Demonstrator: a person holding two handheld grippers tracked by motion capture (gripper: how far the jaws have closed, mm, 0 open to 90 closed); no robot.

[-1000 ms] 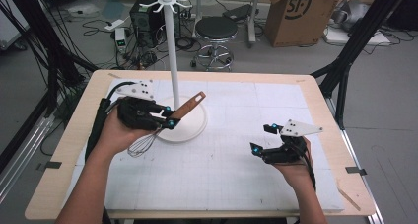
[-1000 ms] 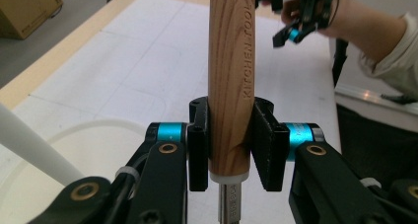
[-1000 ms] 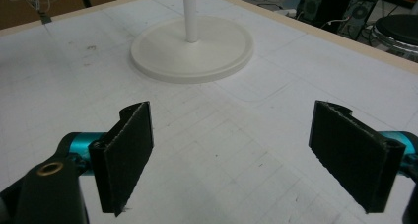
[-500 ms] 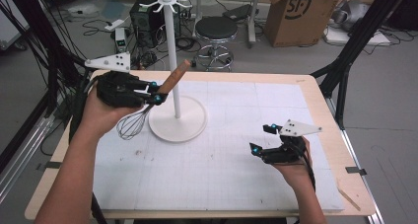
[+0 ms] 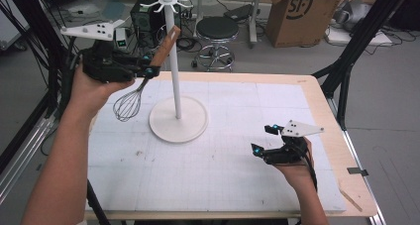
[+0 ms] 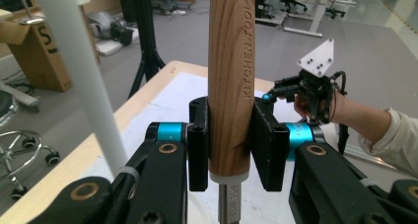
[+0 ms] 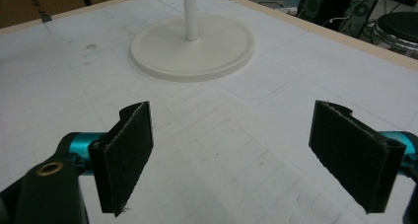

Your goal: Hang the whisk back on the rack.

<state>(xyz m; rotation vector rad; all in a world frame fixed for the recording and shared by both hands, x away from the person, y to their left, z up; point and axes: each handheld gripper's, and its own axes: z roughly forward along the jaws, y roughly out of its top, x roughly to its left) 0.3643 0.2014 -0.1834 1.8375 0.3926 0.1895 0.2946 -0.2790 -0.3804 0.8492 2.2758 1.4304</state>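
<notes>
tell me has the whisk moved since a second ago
Yes. The whisk, clamped in the left tool, has risen from the stand's base and sits left of the pole.

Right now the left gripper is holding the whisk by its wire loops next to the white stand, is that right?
Not quite. The left gripper clamps the whisk by its wooden handle, as the left gripper view shows; the loops hang free beside the white stand.
</notes>
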